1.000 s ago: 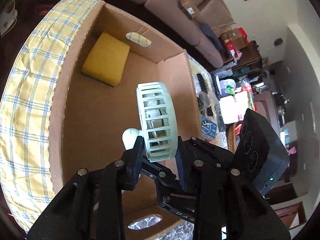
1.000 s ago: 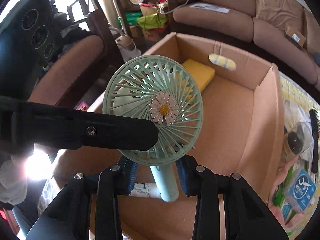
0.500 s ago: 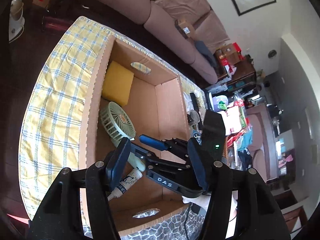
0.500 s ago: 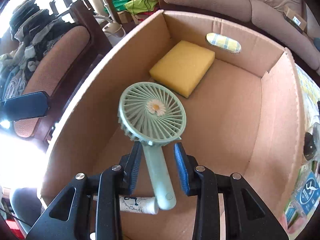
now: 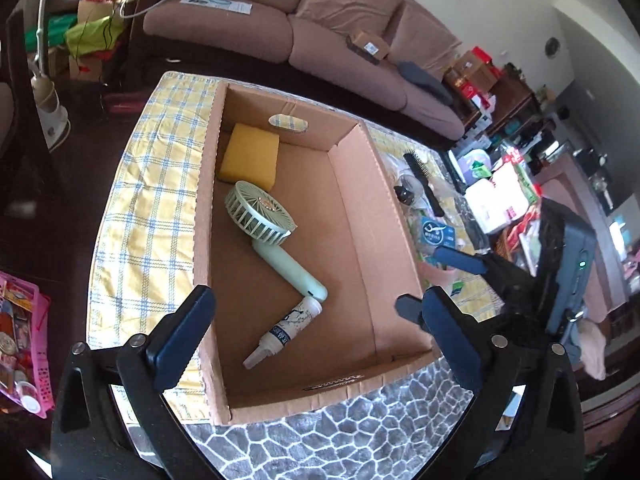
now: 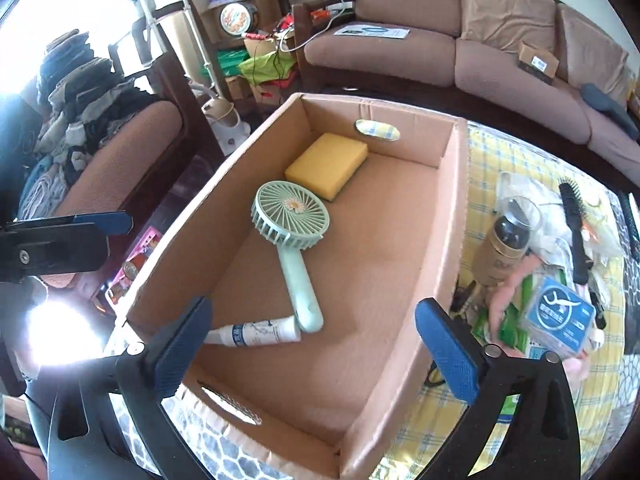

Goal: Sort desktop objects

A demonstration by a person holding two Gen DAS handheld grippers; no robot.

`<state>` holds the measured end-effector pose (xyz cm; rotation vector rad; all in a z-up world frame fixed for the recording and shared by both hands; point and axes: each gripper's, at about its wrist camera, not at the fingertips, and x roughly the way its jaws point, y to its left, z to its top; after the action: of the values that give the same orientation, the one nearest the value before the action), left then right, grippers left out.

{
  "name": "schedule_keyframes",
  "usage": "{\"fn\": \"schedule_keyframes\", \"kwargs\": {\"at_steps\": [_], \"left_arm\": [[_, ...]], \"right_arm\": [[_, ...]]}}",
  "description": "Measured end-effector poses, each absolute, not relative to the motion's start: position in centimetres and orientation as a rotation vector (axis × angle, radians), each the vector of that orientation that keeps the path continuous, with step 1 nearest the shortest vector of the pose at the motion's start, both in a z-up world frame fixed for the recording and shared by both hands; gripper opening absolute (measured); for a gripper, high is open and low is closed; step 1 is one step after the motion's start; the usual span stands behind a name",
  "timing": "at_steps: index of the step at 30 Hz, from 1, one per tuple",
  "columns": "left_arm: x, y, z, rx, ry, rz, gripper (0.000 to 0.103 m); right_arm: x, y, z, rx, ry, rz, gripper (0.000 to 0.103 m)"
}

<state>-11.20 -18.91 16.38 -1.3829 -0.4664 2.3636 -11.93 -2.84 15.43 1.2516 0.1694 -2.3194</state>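
The mint-green handheld fan [image 6: 291, 216], a daisy on its grille, lies flat on the floor of the cardboard box [image 6: 448, 240]. Its handle end touches a white tube [image 6: 256, 333] with blue print too small to read; a yellow sponge [image 6: 327, 165] sits at 12 o'clock from the fan. Both the left gripper [image 5: 316, 336] and the right gripper [image 6: 312, 344] hover with jaws spread wide, holding nothing. At 3 o'clock outside the box lies a blue packet [image 6: 558, 318] with a white bird logo; its text is illegible.

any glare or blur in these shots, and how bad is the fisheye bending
Right wrist view: blown-out window glare at top left and lower left, box contents sharp, pink blur by the blue packet. Left wrist view: evenly lit, no glare, handheld fan crisp. Both views bow the cardboard box walls and darken the corners.
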Motion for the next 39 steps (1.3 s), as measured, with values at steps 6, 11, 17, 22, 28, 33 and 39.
{"fn": "schedule_keyframes", "kwargs": {"at_steps": [6,11,17,22,28,33,39], "left_arm": [[-7.9,-16.9,16.3,-1.399,-0.331,2.402,0.103],[-6.0,-14.0,16.7,-1.383,-0.240,2.380,0.103],[-5.1,-7.1,17.8,-1.306,-0.113,2.317,0.103],[-4.7,0.2,17.1,-1.278,-0.036,2.232,0.103],[-6.1,7.6,15.3,-1.294,0.063,2.166,0.103],[-10.7,10.7,14.6,-1.343,0.063,2.206,0.103],[-17.9,13.1,11.5,-1.470,-0.069,2.224,0.103]], "right_arm": [[-8.6,0.8,16.5,1.225,0.153,-2.404,0.103],[-5.8,5.0,17.1,1.185,0.097,-2.462,0.103],[-3.3,13.7,17.3,1.192,-0.068,-2.549,0.103],[-2.0,21.7,16.2,1.215,-0.254,-2.627,0.103],[-1.4,27.1,13.9,1.221,-0.401,-2.655,0.103],[-2.5,28.5,12.2,1.204,-0.461,-2.651,0.103],[-4.6,29.1,11.1,1.188,-0.415,-2.654,0.103]]}}
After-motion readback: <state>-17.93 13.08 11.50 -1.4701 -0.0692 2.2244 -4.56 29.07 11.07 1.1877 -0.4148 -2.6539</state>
